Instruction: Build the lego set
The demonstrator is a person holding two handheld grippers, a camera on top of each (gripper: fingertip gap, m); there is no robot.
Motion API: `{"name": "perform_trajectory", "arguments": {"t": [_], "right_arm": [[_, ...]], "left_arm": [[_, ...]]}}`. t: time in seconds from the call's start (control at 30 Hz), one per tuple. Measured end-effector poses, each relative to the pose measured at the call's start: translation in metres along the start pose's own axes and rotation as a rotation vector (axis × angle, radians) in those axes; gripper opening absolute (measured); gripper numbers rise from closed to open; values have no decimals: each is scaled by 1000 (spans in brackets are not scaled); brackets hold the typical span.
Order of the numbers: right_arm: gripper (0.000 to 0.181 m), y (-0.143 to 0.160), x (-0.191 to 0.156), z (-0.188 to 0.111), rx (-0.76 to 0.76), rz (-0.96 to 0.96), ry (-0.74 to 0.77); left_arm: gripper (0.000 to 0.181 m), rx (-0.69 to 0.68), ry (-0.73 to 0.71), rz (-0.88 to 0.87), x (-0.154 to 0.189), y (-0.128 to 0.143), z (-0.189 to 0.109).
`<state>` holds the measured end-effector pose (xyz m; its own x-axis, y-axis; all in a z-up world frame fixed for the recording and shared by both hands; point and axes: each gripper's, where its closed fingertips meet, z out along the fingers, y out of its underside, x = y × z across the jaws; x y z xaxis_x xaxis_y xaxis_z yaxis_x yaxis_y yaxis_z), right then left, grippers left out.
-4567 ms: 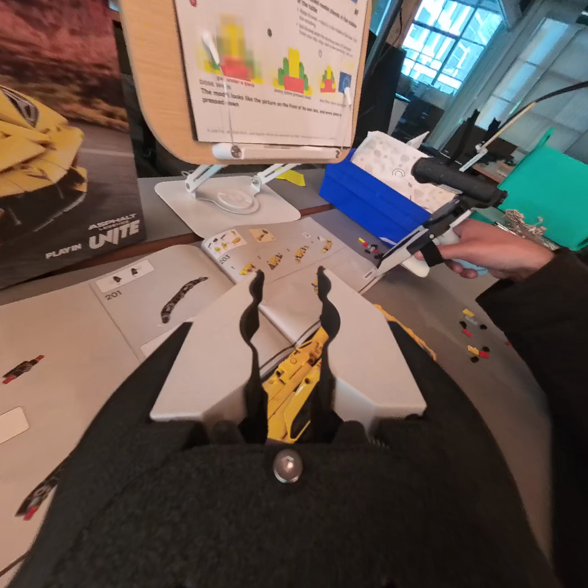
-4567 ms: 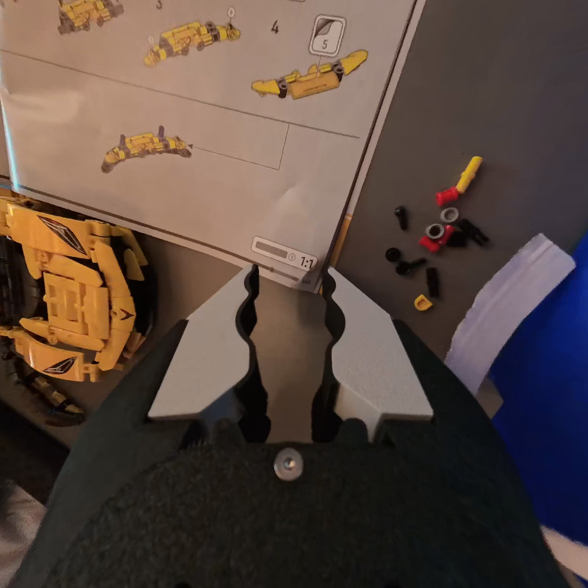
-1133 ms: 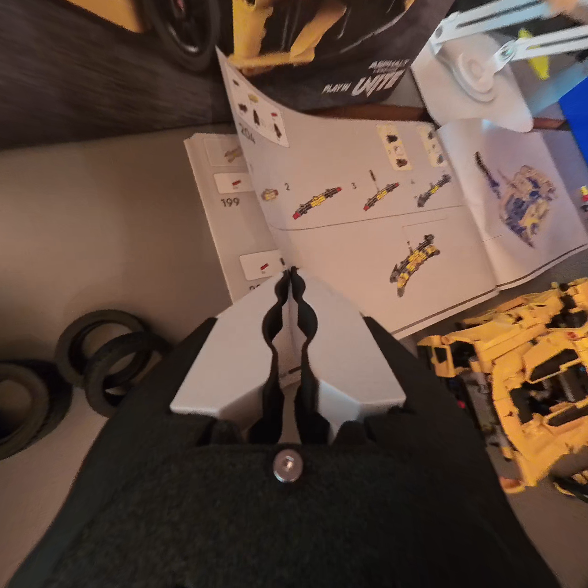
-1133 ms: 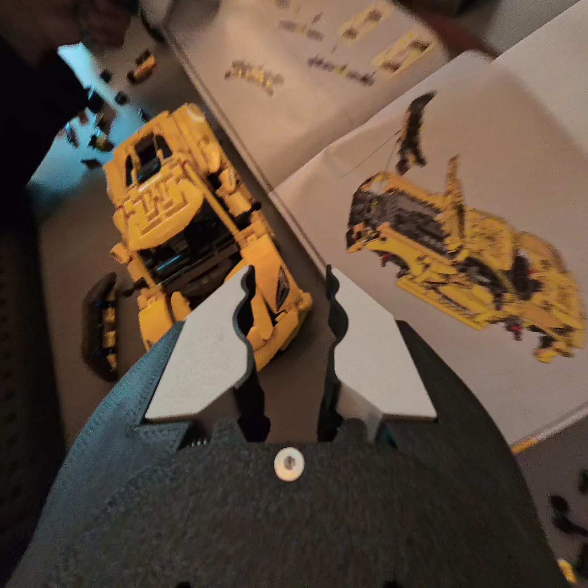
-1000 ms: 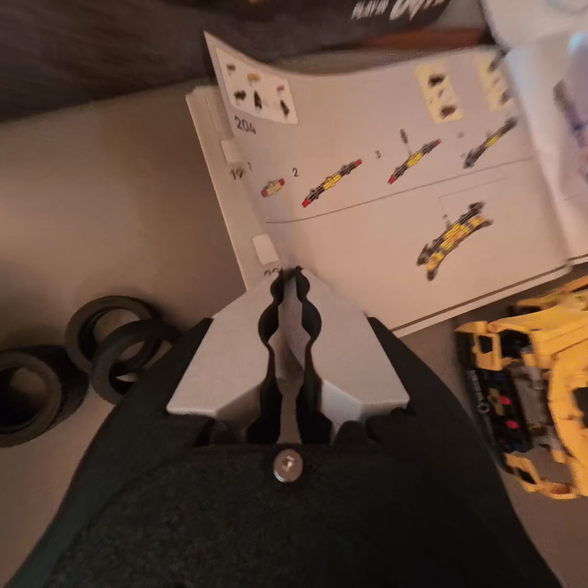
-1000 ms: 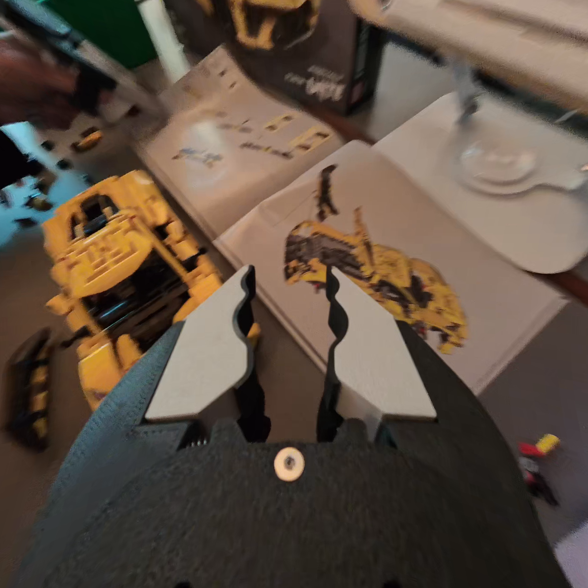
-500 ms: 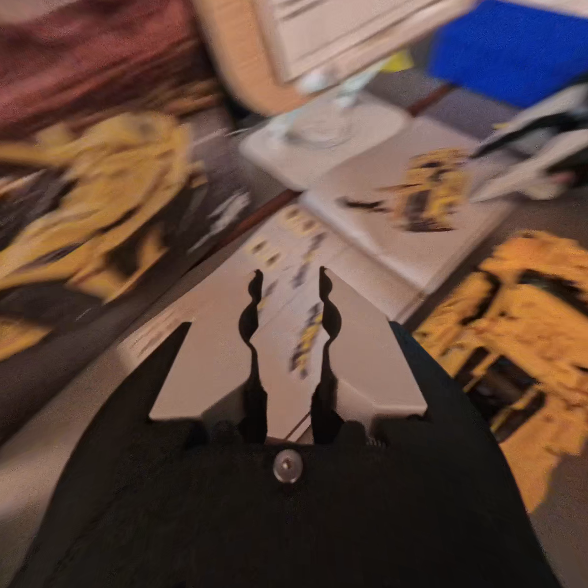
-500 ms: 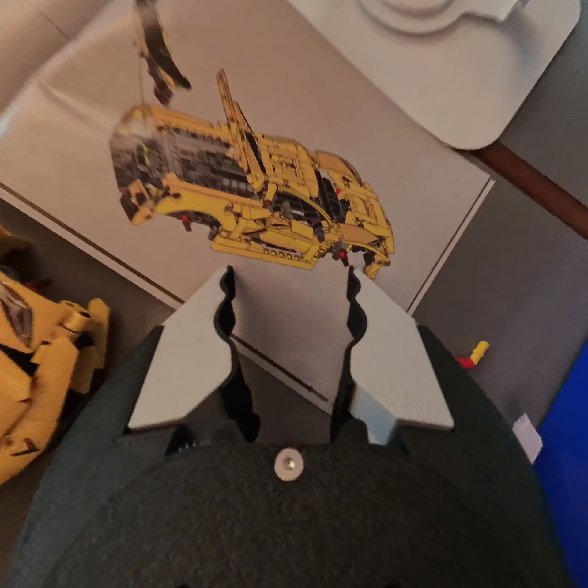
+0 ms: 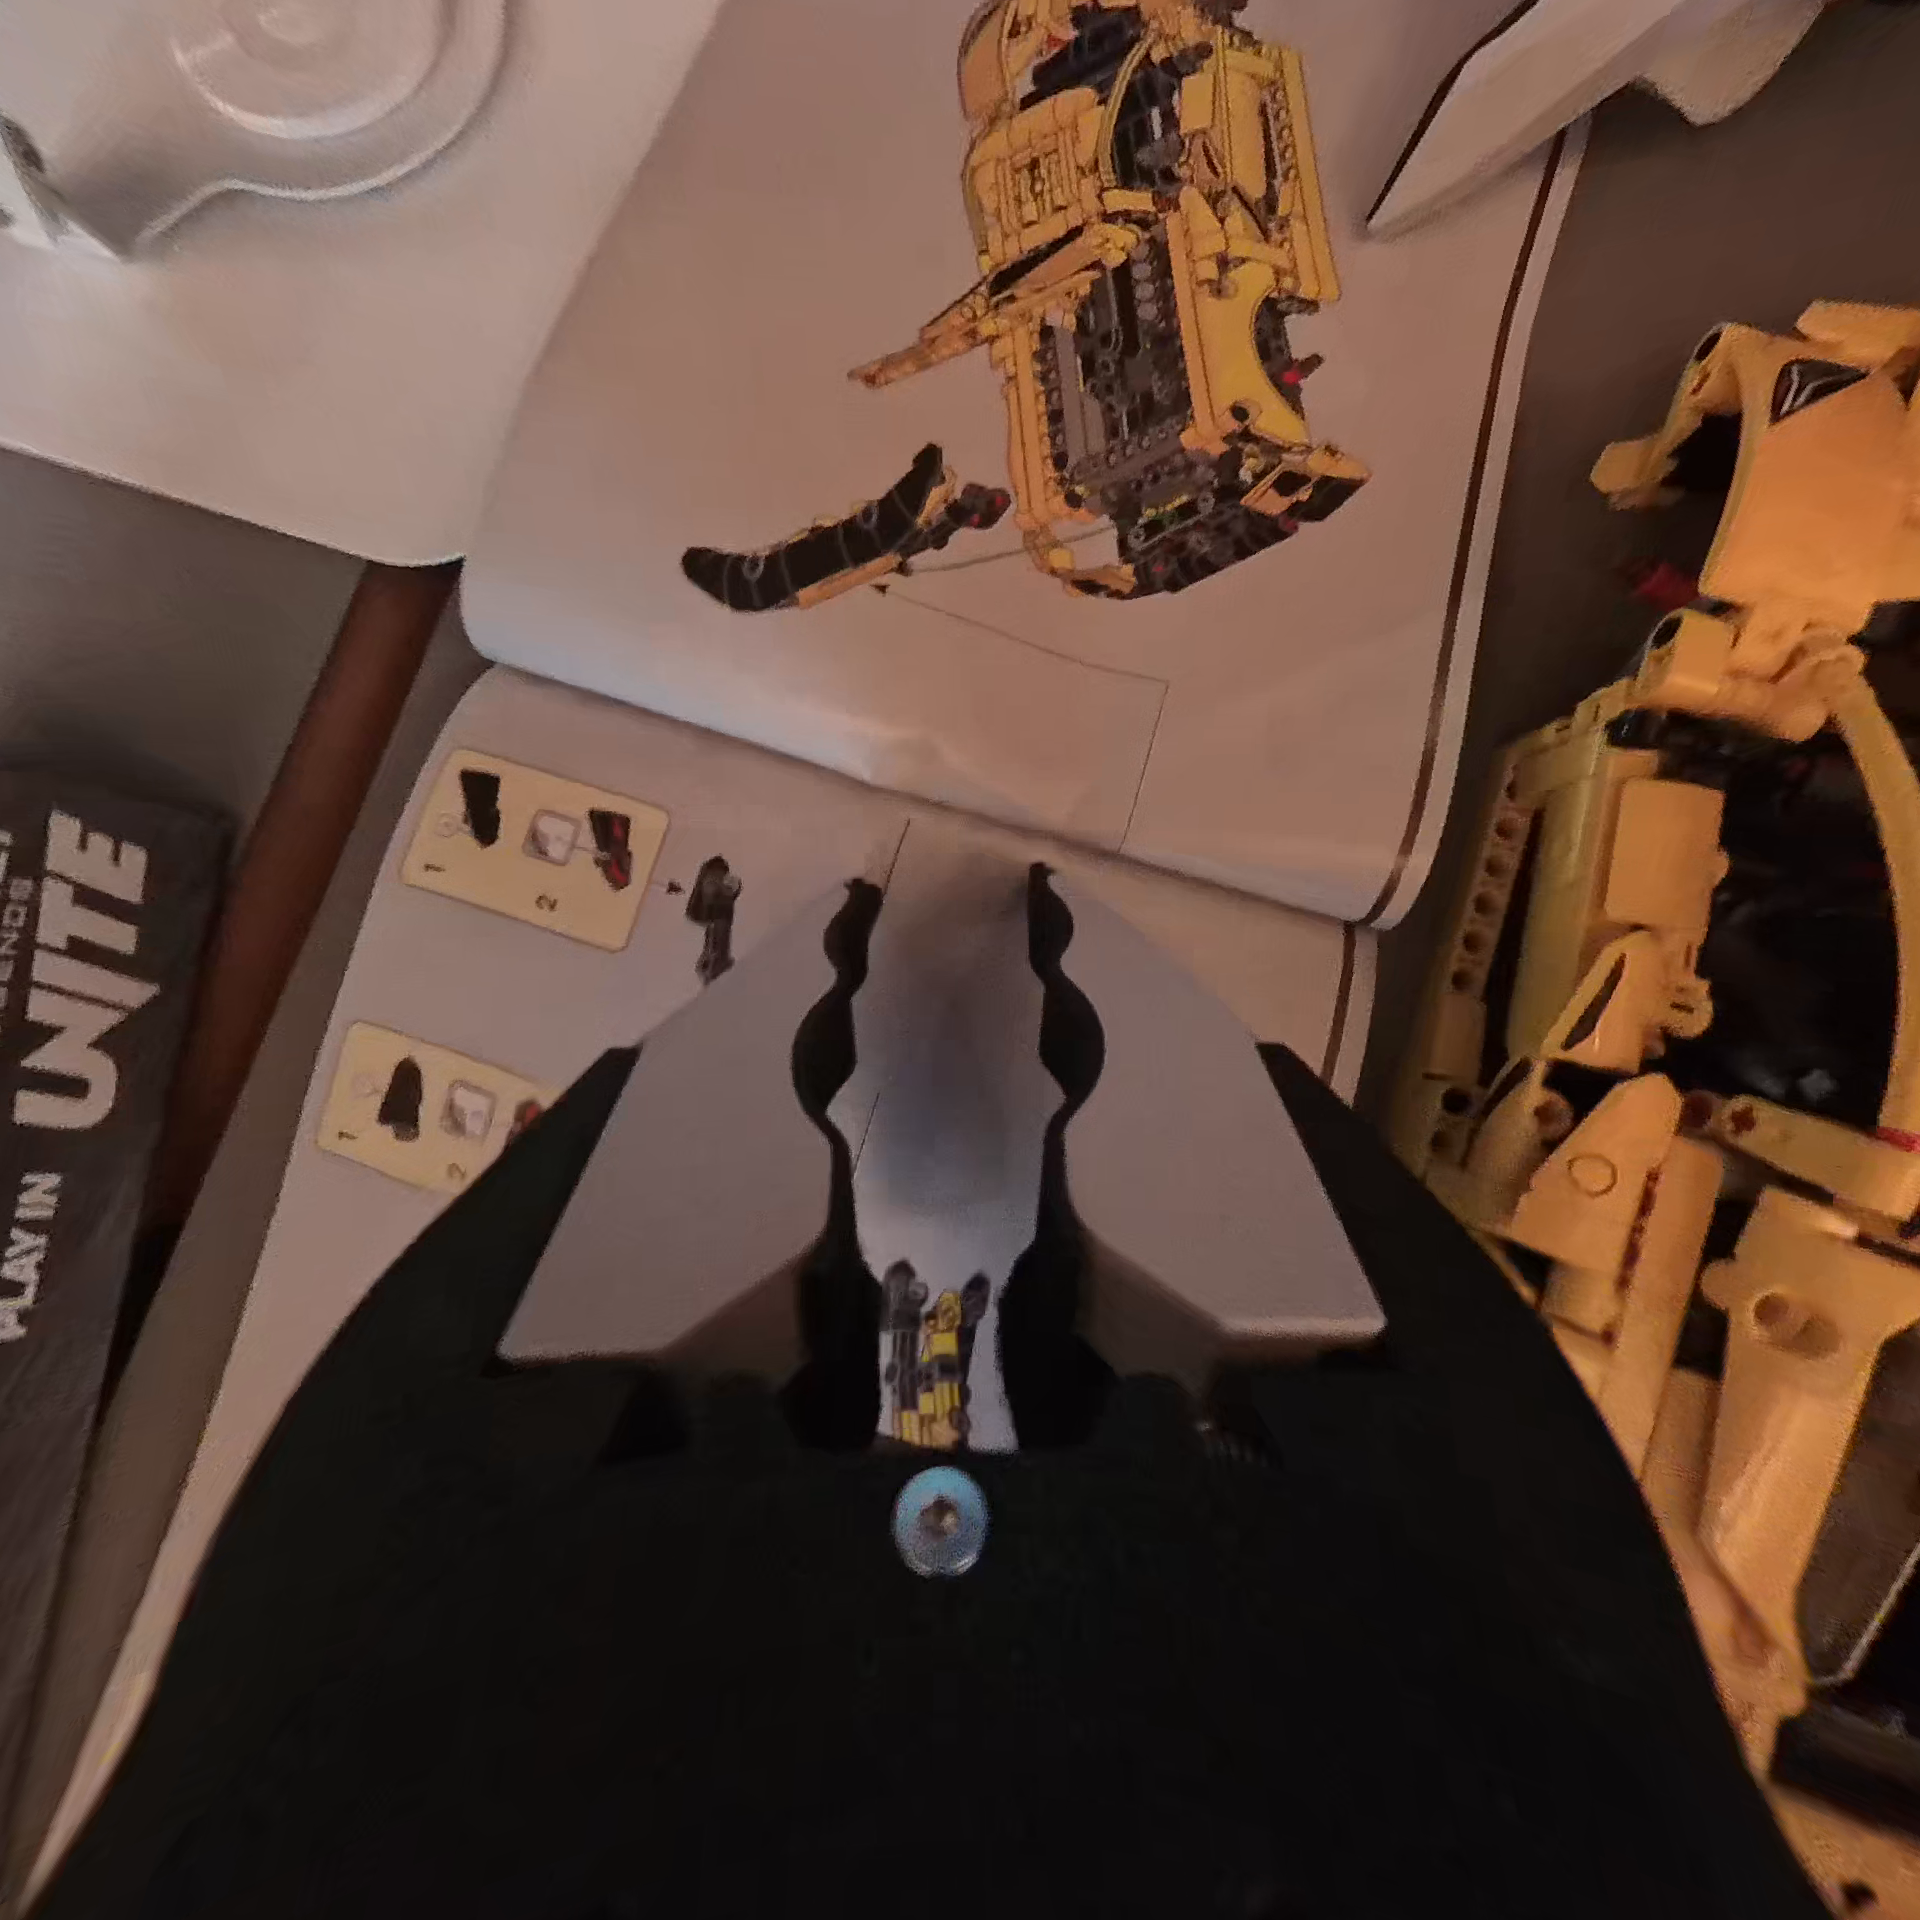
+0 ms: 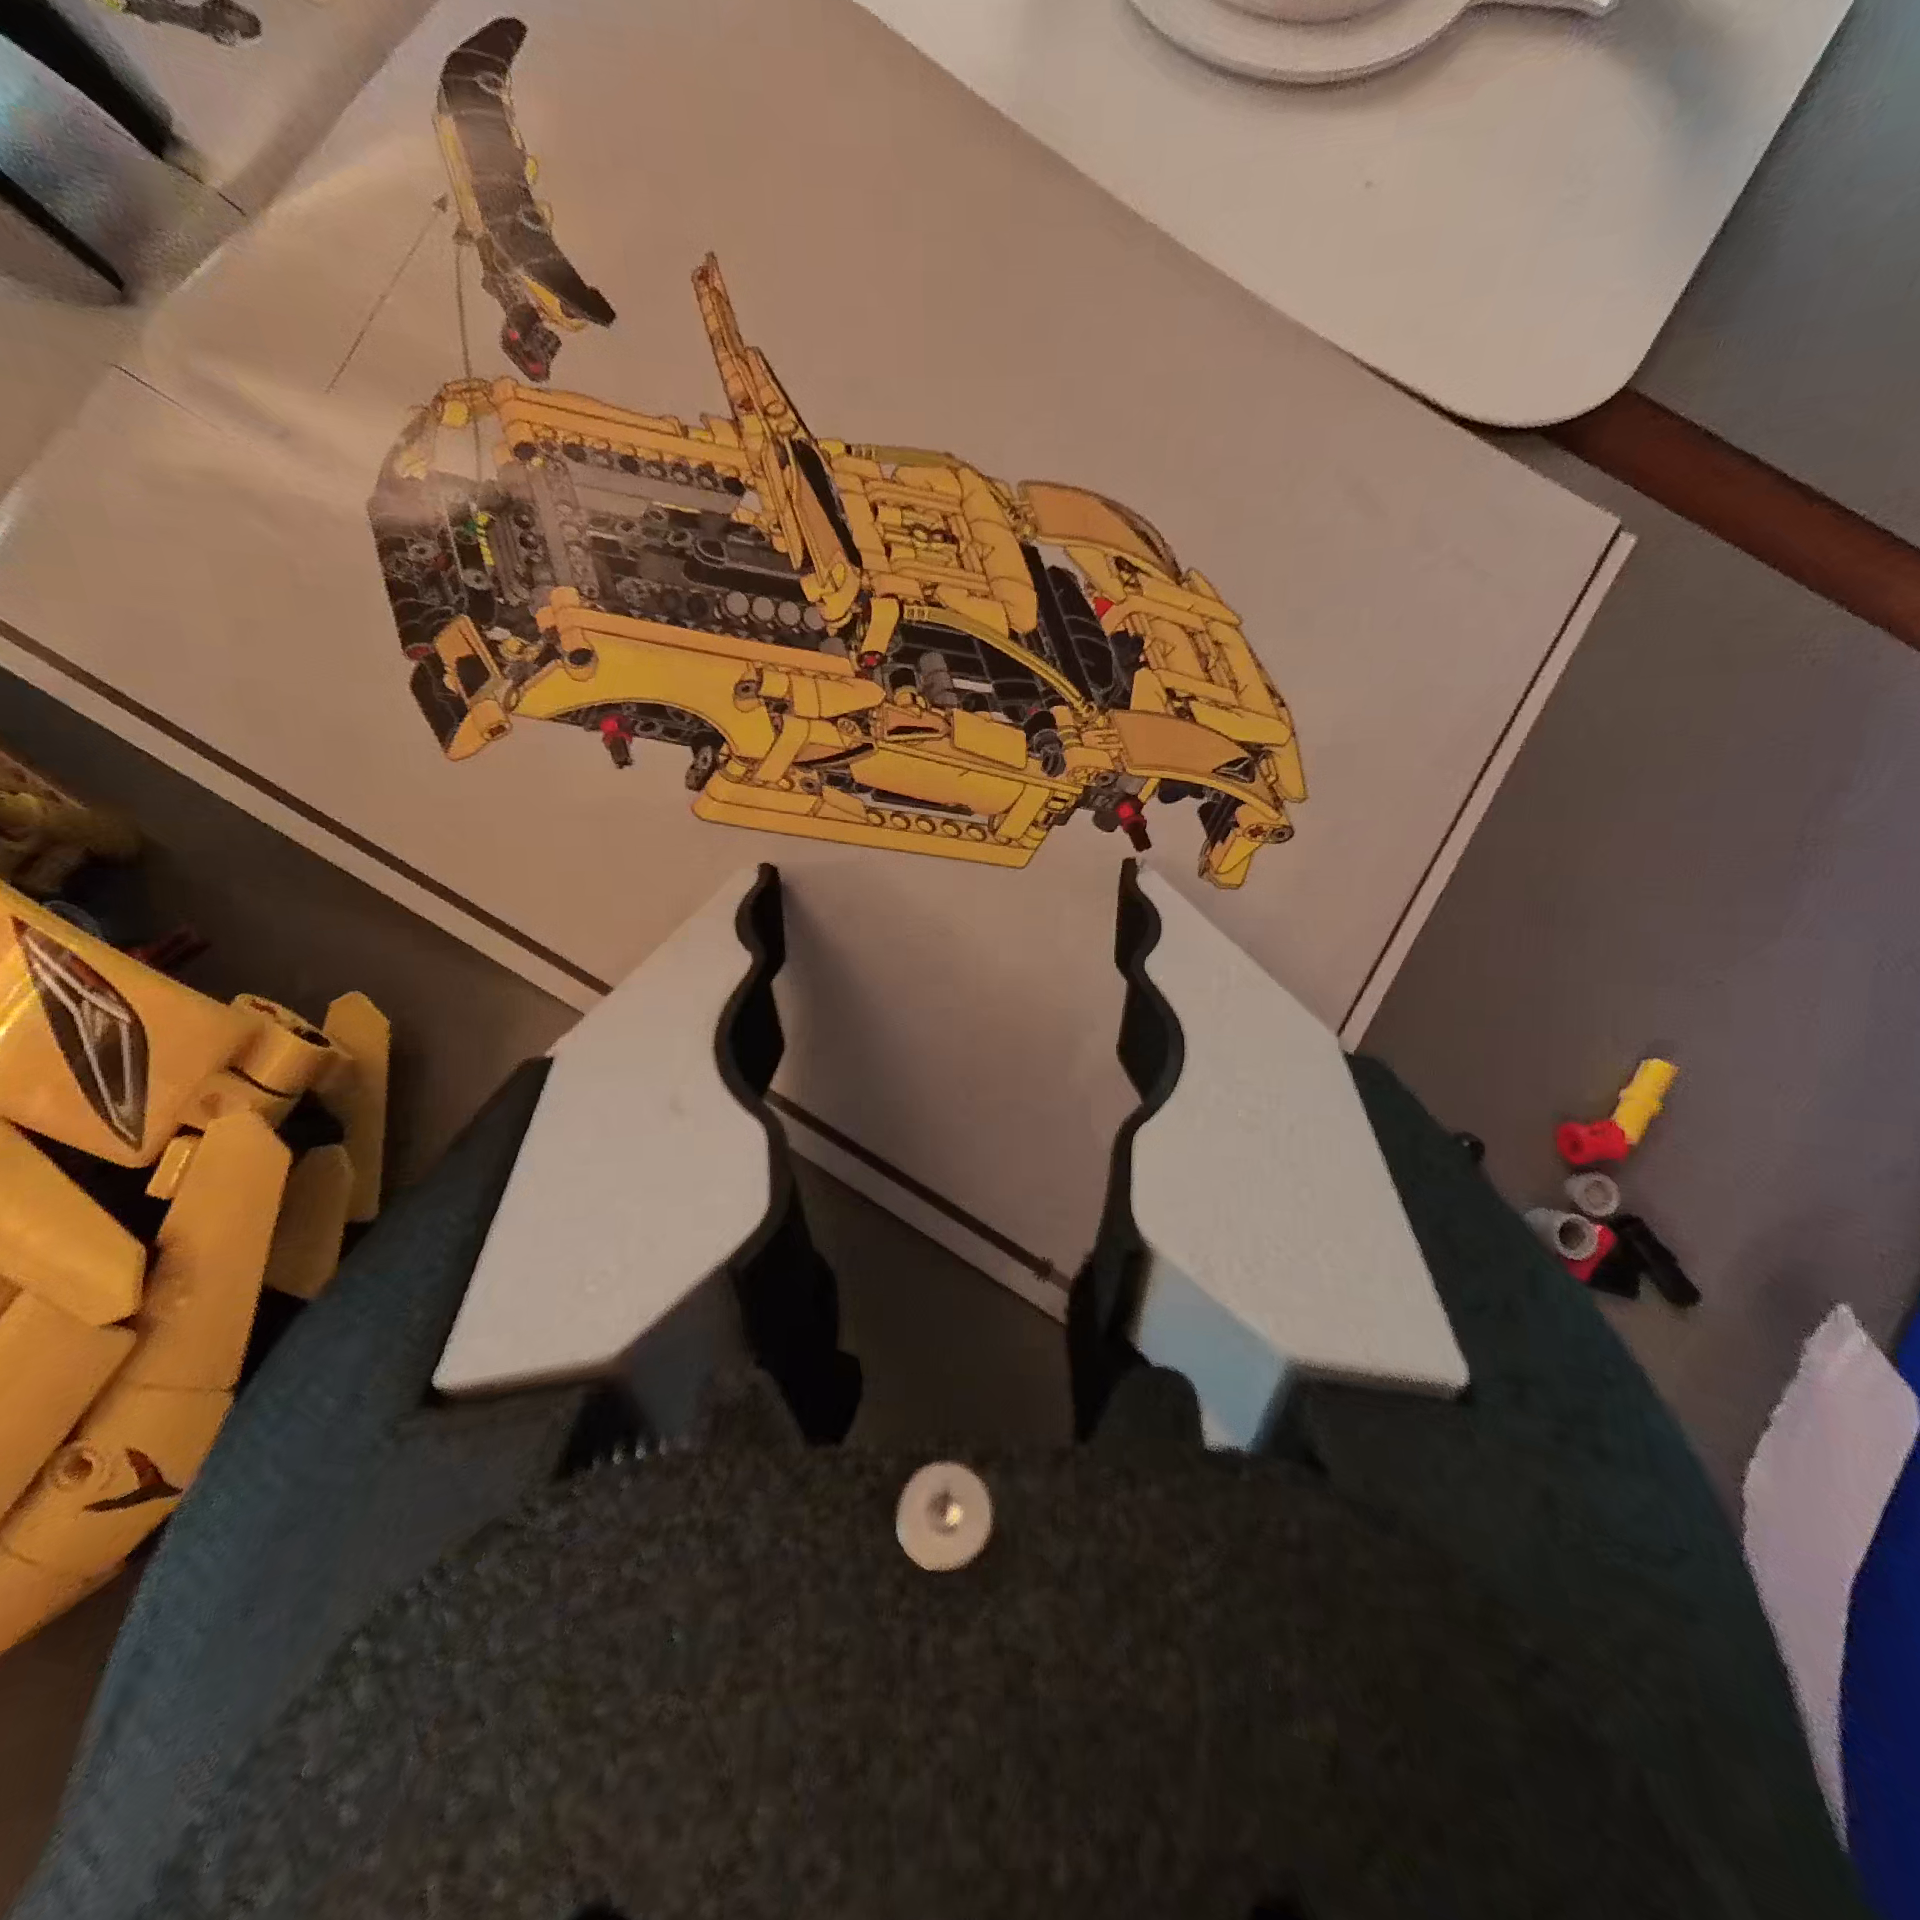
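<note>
Left tool [image 9: 945,883]: a second ago its tips were together at the booklet's page edge; now they stand apart with nothing between them, hovering over the instruction booklet [image 9: 1039,727]. The page looks turned and let go. The yellow subassembly it carried a few seconds back is gone from it; can't see where that went.

Right tool [image 10: 948,883]: tips apart, wider than a second ago, empty, parked over the big car drawing on the booklet [image 10: 935,343]. My read: both hands are free and the person is checking the next step, which seems to be fitting a curved black-and-yellow arch to the body.

The lego car [image 9: 1704,1091] sits on the grey worktop [image 10: 1662,831] just beside the booklet's edge, partly built.

View differences:
- Left wrist view only: small parts callouts on the nearer page, the set's box [image 9: 73,1143] at left, most of the car body, and the white stand base [image 9: 260,156].
- Right wrist view only: loose small parts [image 10: 1605,1205] (red, yellow, grey, black) by the booklet's corner, a blue bin edge [image 10: 1886,1558], and only one end of the lego car [image 10: 125,1195].
</note>
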<state>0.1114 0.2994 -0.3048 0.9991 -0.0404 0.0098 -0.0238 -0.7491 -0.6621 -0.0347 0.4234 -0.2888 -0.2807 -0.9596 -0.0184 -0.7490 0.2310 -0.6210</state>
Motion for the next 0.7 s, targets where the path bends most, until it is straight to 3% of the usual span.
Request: {"name": "perform_trajectory", "arguments": {"t": [0.7], "right_arm": [[53,1,3,-1,5,12,7]], "left_arm": [[35,-91,-166,-198,-48,114,-78]]}}
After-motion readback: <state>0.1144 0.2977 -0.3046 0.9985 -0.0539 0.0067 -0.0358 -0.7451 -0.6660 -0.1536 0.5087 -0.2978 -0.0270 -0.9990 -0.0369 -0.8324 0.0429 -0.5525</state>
